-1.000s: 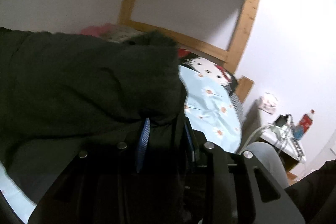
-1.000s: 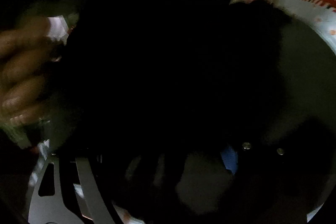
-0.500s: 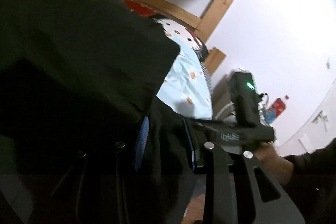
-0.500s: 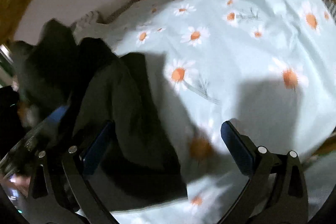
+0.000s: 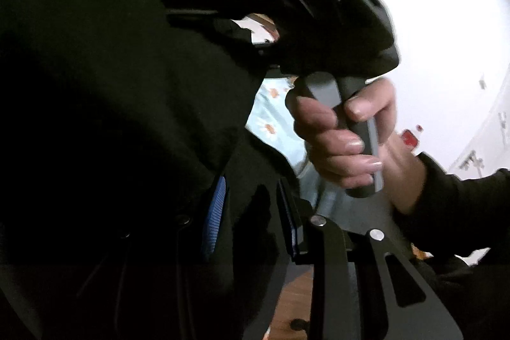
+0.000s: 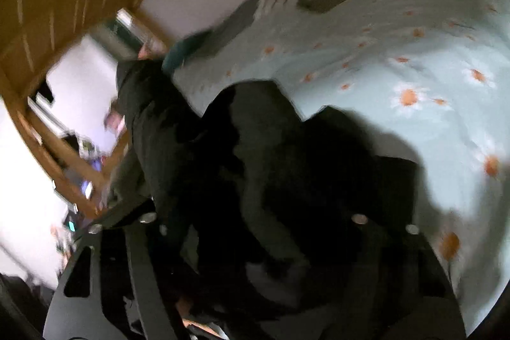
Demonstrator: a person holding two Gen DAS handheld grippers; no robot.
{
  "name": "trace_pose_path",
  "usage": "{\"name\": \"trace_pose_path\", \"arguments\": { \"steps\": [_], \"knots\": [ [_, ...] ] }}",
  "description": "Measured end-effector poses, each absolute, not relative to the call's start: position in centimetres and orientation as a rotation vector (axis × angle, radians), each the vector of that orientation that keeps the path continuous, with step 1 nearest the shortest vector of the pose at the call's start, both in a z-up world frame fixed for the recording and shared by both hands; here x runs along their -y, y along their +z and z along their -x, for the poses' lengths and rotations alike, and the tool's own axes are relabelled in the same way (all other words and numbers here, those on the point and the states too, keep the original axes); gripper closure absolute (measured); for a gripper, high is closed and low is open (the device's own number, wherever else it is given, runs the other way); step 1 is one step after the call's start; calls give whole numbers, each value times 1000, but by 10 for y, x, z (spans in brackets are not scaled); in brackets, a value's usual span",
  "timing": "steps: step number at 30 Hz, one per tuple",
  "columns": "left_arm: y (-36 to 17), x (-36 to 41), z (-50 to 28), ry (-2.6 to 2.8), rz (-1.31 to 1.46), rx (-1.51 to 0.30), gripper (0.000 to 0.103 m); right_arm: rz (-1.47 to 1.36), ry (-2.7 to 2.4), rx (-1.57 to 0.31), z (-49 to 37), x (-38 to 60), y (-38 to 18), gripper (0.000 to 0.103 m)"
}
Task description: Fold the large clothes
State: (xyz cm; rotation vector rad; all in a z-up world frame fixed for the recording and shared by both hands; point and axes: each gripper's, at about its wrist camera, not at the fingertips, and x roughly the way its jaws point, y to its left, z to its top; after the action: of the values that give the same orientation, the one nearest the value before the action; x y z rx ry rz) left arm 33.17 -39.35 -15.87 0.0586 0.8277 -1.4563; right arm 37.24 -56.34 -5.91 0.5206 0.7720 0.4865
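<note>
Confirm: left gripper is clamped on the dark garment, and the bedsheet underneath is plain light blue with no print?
Not quite. The left gripper is clamped on the dark garment, but the bedsheet is not plain: it is light blue printed with white daisies with orange centres. The right wrist view shows this best; a strip of the same print also shows in the left wrist view.

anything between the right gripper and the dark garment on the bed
Nothing visible does. The dark garment already lies heaped between the fingers of the right gripper on the daisy bedsheet, and those jaws have just been closing. The pads are hidden in the dark cloth.
</note>
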Motion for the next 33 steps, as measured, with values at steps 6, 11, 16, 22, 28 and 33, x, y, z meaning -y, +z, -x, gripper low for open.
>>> {"name": "trace_pose_path", "arguments": {
  "steps": [6,11,16,22,28,33],
  "knots": [
    [-150,386,-324,-1413,17,-787,64,-599,460,-671,-365,567,-51,91],
    [-75,321,-286,-1335,257,-484,5,-873,459,-401,-289,601,-61,94],
    [-6,294,-310,-731,207,-387,5,-1062,433,-260,-225,609,-84,94],
    [-65,438,-377,-844,84,-687,6,-1026,178,-394,-174,613,-100,95],
    [-116,528,-377,-949,-26,-808,5,-945,-36,-656,-146,616,-97,70],
    [-130,536,-375,-964,-121,-791,5,-928,-37,-692,-136,604,-103,70]
  ]
}}
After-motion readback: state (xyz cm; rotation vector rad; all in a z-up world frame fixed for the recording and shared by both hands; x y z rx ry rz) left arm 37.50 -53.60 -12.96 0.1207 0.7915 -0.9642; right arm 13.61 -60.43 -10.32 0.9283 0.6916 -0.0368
